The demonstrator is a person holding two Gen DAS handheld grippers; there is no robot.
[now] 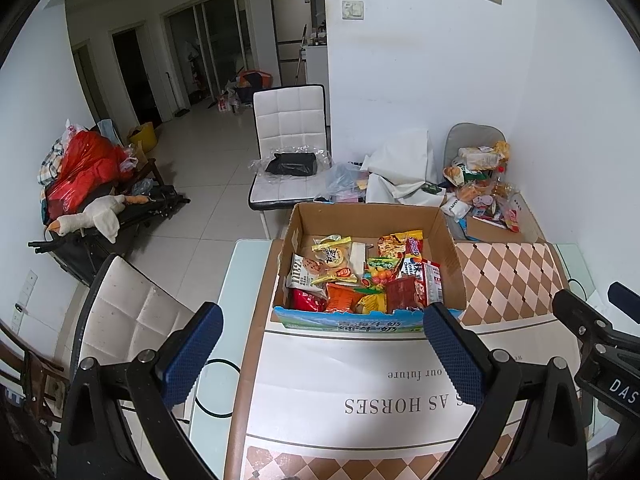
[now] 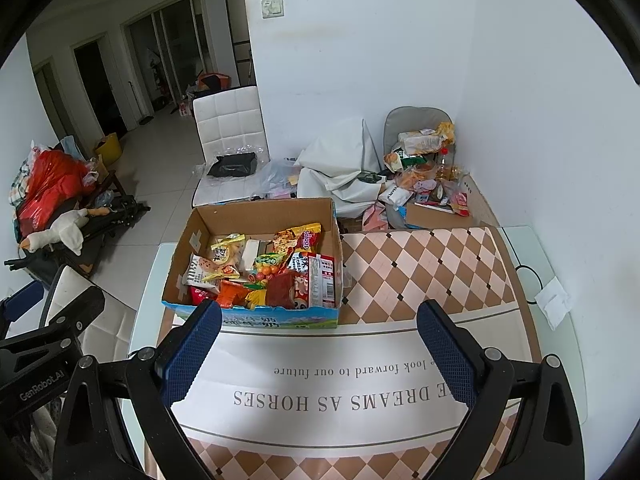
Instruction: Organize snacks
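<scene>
A cardboard box [image 1: 450, 240] [image 2: 188, 246] with a blue printed front stands on the table mat, filled with several snack packets such as an orange packet [image 1: 342, 298] [image 2: 232, 294] and a red carton [image 1: 430, 282] [image 2: 322, 280]. My left gripper [image 1: 323, 332] hovers just in front of the box, open and empty. My right gripper [image 2: 319, 330] also hangs open and empty in front of the box, slightly to its right. Each gripper's body shows at the edge of the other's view.
A checked mat [image 1: 508, 280] [image 2: 424, 272] with printed words covers the glass table. Behind it, a pile of snacks and a small box [image 1: 484, 192] [image 2: 428, 184] crowds the corner. White chairs [image 1: 288, 120] [image 2: 230, 120] stand beyond and at left. A folded white tissue [image 2: 554, 306] lies at right.
</scene>
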